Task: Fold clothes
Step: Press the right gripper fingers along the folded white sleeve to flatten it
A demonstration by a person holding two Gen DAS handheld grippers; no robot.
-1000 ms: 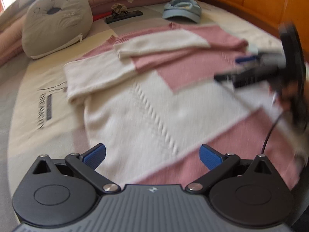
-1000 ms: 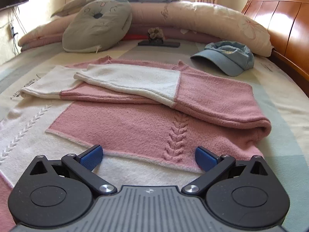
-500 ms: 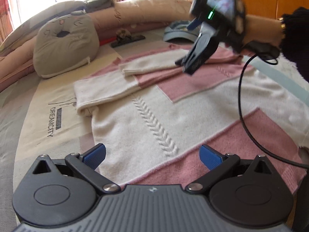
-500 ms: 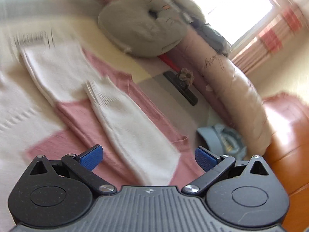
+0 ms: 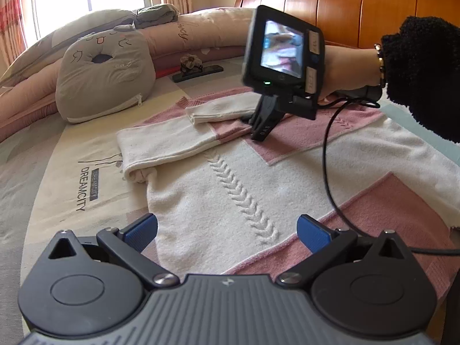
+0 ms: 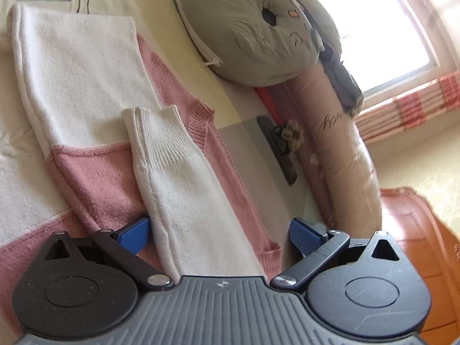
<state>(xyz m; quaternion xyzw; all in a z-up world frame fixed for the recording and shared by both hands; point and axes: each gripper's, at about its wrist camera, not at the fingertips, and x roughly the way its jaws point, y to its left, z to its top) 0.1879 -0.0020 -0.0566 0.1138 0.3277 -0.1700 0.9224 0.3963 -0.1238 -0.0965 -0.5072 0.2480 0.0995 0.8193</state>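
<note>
Grey cat cushion (image 5: 103,74) far left on the bed (image 5: 57,178), against the rolled quilt (image 5: 187,37). Pink-and-white sweater (image 5: 230,178) spread flat mid-bed, both sleeves folded in across the chest. Left gripper (image 5: 227,231) hovers at the near hem, fingers spread wide, holding nothing. Right gripper (image 6: 220,234) farther off, tips down at the white sleeve (image 6: 178,184), fingers parted either side of it; contact probably, hard to confirm. Wooden headboard (image 5: 359,5) far right.
</note>
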